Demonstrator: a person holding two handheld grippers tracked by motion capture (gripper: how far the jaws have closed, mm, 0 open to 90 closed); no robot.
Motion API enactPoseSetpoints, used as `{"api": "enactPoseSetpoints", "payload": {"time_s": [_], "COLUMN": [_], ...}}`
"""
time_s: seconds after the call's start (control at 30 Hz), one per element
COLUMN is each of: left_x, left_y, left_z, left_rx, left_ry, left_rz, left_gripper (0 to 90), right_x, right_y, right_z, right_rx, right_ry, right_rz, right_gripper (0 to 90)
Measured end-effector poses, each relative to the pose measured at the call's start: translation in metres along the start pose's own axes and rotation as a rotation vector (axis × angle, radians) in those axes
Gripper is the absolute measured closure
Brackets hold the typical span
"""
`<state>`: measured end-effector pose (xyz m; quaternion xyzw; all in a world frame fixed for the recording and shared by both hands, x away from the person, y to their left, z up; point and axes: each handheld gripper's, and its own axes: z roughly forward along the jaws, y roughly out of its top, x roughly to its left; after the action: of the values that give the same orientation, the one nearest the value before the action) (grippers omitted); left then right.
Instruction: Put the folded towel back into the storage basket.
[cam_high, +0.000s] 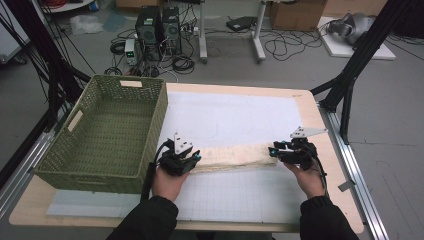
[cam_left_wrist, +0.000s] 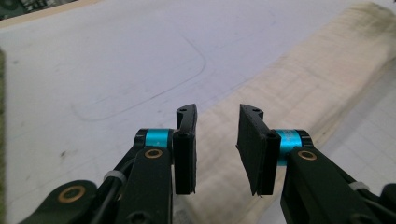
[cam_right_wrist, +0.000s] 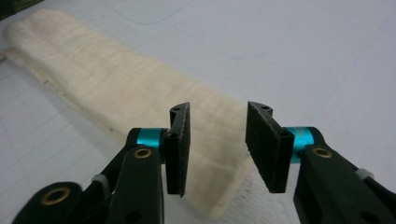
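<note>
A cream cloth (cam_high: 235, 157), folded into a long narrow strip, lies flat on the white mat across the table's middle. My left gripper (cam_high: 192, 159) hovers at its left end, and in the left gripper view its jaws (cam_left_wrist: 215, 149) stand apart over the cloth (cam_left_wrist: 299, 88) with nothing pinched. At the strip's right end sits my right gripper (cam_high: 274, 151). The right gripper view shows that gripper (cam_right_wrist: 218, 144) with parted jaws above the cloth's end (cam_right_wrist: 116, 88), pads off the fabric.
A green woven basket (cam_high: 107, 131) stands at the table's left, close beside my left hand. White mats (cam_high: 235, 117) cover the wooden tabletop. Black stand legs (cam_high: 350, 75) rise past the right edge; computers and cables lie on the floor beyond.
</note>
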<state>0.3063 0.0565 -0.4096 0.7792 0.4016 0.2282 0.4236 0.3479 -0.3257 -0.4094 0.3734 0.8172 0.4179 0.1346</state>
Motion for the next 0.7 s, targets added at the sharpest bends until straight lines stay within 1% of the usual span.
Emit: {"api": "enactPoseSetpoints", "payload": {"time_s": [0.03,0.07,0.13,0.17,0.2,0.23,0.27,0.3,0.33,0.37,0.4,0.43,0.47,0.5,0.57,0.67,0.7], "left_x": [-0.002,-0.003,-0.004,-0.005,-0.006,-0.007,-0.009,-0.009,-0.011,-0.014,-0.017,-0.019,-0.021,-0.022,-0.025,-0.031,-0.034], "left_y": [0.002,0.004,0.009,0.011,0.014,0.018,0.021,0.024,0.027,0.031,0.034,0.039,0.042,0.044,0.051,0.061,0.065], "left_z": [0.003,0.006,0.012,0.016,0.019,0.021,0.026,0.029,0.033,0.038,0.042,0.047,0.051,0.054,0.061,0.071,0.074], "left_rx": [0.006,0.014,0.017,0.018,0.021,0.027,0.030,0.039,0.060,0.078,0.083,0.084,0.091,0.088,0.111,0.129,0.144], "left_ry": [-0.018,-0.039,-0.080,-0.112,-0.135,-0.152,-0.183,-0.204,-0.224,-0.231,-0.243,-0.266,-0.276,-0.279,-0.300,-0.330,-0.338], "left_rz": [0.010,0.016,0.027,0.034,0.046,0.066,0.086,0.097,0.112,0.133,0.154,0.167,0.178,0.178,0.192,0.227,0.247], "left_gripper": [67.7,67.7,67.7,67.5,66.9,66.0,64.6,62.7,61.1,58.4,55.8,54.0,51.6,49.8,46.7,44.9,44.8], "right_x": [0.002,0.004,0.006,0.005,0.003,0.002,0.000,-0.001,0.000,0.001,0.003,0.004,0.004,0.004,0.003,0.003,0.003], "right_y": [-0.002,-0.004,-0.010,-0.014,-0.017,-0.020,-0.022,-0.022,-0.022,-0.022,-0.021,-0.021,-0.020,-0.021,-0.021,-0.021,-0.020], "right_z": [0.003,0.006,0.014,0.018,0.021,0.021,0.021,0.020,0.020,0.020,0.020,0.020,0.020,0.020,0.020,0.022,0.022], "right_rx": [0.004,0.021,0.075,0.096,0.117,0.122,0.106,0.104,0.102,0.099,0.099,0.096,0.099,0.101,0.097,0.100,0.099], "right_ry": [0.028,0.049,0.060,0.070,0.067,0.067,0.071,0.073,0.070,0.066,0.064,0.058,0.058,0.059,0.055,0.050,0.049], "right_rz": [-0.013,-0.021,-0.028,-0.023,-0.025,-0.013,0.003,0.012,0.006,-0.004,-0.010,-0.017,-0.020,-0.019,-0.017,-0.025,-0.029], "right_gripper": [68.4,69.7,70.4,70.3,69.2,68.6,67.2,65.5,63.6,61.3,60.3,59.8,59.6,59.6,59.1,58.8,58.6]}}
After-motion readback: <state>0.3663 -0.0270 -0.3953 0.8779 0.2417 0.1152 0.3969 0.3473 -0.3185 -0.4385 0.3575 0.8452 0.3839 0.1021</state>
